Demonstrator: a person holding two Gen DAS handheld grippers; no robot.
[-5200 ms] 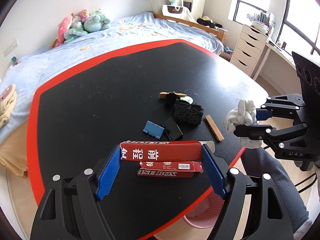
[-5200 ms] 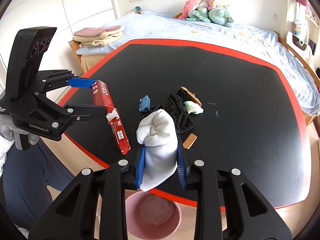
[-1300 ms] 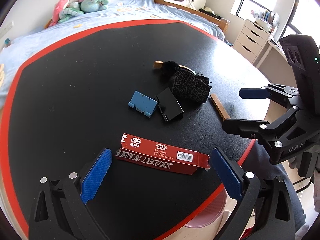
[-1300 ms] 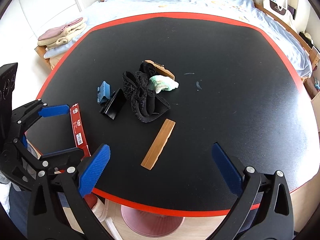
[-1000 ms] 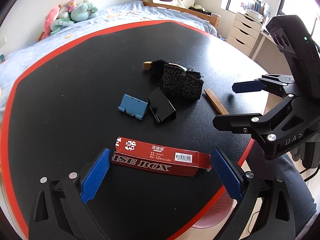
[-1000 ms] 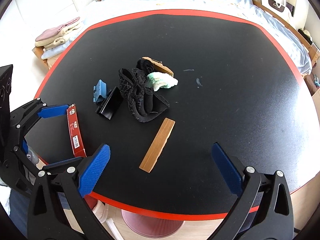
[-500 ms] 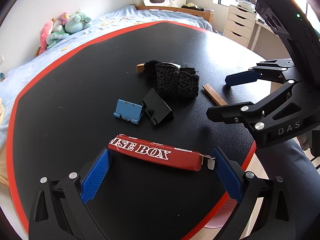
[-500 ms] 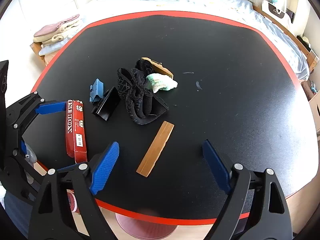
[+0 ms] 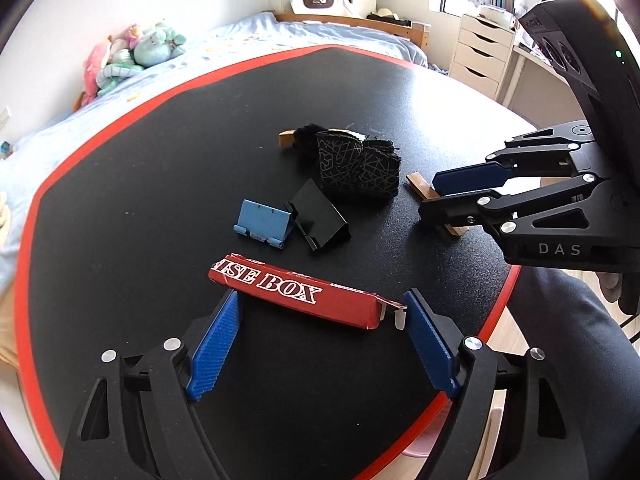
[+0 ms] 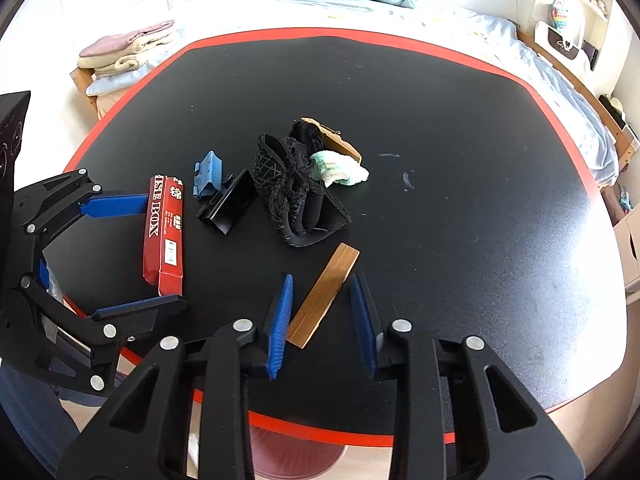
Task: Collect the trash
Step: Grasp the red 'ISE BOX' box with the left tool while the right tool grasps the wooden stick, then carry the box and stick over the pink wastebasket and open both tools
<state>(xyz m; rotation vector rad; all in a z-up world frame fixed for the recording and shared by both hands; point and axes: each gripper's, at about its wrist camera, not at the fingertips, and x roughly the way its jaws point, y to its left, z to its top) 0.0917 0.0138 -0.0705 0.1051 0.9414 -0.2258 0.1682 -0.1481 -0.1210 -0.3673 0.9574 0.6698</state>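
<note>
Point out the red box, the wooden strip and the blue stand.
red box (image 9: 296, 294), left wrist view, lettered side face.
wooden strip (image 10: 325, 294), right wrist view, middle of top face.
blue stand (image 9: 262, 220), left wrist view, sloped panel.

pink bin (image 10: 296, 454) mostly under table (image 10: 440, 120)

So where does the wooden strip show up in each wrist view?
Left wrist view: wooden strip at right of centre, mostly hidden behind the right gripper.
Right wrist view: it lies at lower centre, between the right gripper's open fingers.
Shared landmark: the black patterned pouch, just beyond the strip's far end.
</note>
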